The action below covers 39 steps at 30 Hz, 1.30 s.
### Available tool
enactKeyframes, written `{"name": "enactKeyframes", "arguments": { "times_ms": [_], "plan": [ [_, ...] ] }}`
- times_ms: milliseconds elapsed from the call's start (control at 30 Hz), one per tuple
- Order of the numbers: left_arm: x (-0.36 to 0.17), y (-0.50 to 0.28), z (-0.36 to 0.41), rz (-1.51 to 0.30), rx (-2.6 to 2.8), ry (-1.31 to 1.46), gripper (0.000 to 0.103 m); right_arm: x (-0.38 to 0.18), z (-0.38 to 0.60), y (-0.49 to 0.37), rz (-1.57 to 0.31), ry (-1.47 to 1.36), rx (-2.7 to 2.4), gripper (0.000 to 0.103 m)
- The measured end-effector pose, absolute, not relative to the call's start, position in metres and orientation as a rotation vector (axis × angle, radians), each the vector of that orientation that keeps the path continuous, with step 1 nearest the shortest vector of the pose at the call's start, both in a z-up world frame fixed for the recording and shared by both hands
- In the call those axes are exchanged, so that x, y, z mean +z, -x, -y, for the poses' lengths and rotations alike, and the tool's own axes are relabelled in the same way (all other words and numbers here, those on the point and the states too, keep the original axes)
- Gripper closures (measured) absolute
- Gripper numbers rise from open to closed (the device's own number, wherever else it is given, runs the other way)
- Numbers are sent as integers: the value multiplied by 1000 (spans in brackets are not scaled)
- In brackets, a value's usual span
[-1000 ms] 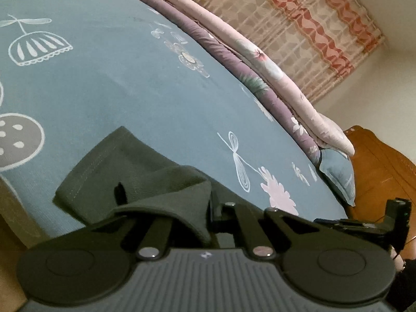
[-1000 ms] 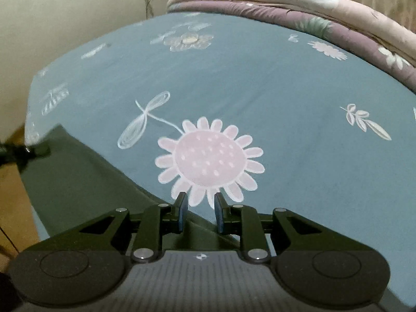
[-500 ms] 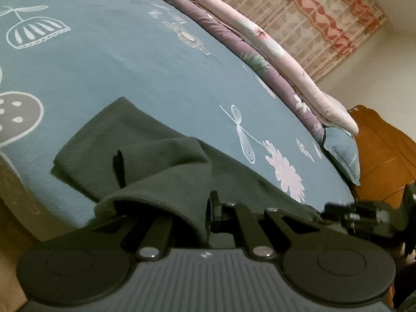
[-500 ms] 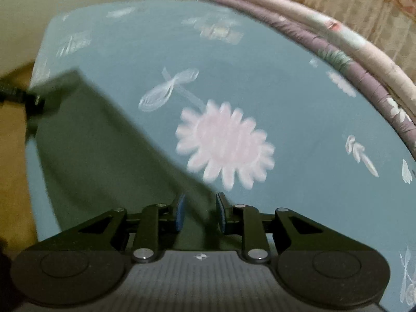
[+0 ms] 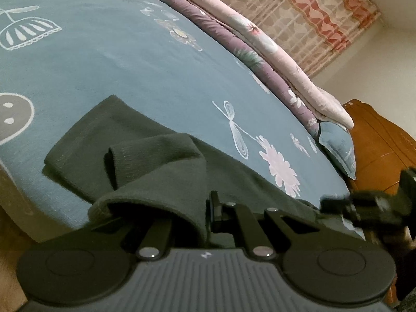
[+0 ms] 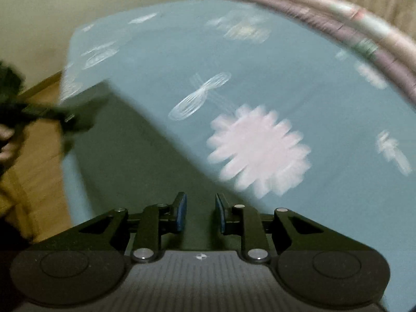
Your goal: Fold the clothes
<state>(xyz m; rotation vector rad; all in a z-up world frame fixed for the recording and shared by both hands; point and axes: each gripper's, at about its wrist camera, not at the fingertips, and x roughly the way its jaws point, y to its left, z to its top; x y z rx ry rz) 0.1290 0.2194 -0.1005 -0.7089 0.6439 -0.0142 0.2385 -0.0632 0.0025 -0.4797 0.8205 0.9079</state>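
- A dark green garment [image 5: 161,161] is found on the blue patterned bedsheet [image 5: 130,59], near the bed's front edge. One corner lies flat on the sheet; a ribbed band is doubled over on top of it.
- The left gripper [image 5: 205,215] is seen with cloth draped over its left finger and bunched against the right one. The jaws are nearly together and a fold of the garment appears pinched between them; the contact itself is covered by fabric.
- The right gripper [image 6: 200,213] is held over the garment's other end [image 6: 135,161]. Its blue pads [image 6: 181,212] stand a little apart with dark cloth showing in the gap. Whether the edge is actually gripped cannot be told, as the view is blurred.
- Change over the last second: in the right wrist view, more of the garment is now in sight and its far corner sits higher against the sheet; the pink flower print [image 6: 257,150] has shifted right. In the left wrist view, the doubled band is spread further over the flat part.
- Assessment: the garment is judged to be in the course of being carried or drawn across the bed between both grippers, consistent with a fold in progress. No finished fold is visible.
- A folded pink and purple quilt [image 5: 260,44] lies along the far side, well apart.
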Motion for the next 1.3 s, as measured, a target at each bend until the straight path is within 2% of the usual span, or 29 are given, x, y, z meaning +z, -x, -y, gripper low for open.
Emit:
{"name": "enactKeyframes", "arguments": {
  "times_ms": [300,533,567,633,700,833,1033,1067,1133,1300],
  "plan": [
    [-103,-128,-217,-642,-14,705,98,-36,45,-232,-792,713,946,76],
    [-104,-131,-214,-647,-33,690,98,-39,38,-237,-771,817,1024,73],
    [-104,-132,-214,-643,-33,682,98,-39,39,-242,-794,801,1040,74],
    [-100,-131,-211,-624,-28,660,98,-36,39,-251,-865,745,1061,95],
    [-94,-130,-212,-591,-22,649,98,-33,37,-246,-842,760,1039,99],
    [-77,-129,-213,-515,-29,613,99,-22,32,-238,-735,792,960,100],
    [-89,-131,-214,-582,-23,620,99,-45,29,-241,-749,787,925,98],
    [-91,-128,-215,-584,-13,622,99,-42,31,-240,-746,769,916,97],
    [-93,-126,-220,-574,-10,649,98,-27,40,-241,-739,688,878,85],
    [-104,-131,-232,-565,-5,721,91,2,65,-220,-788,574,998,84]
  ]
}}
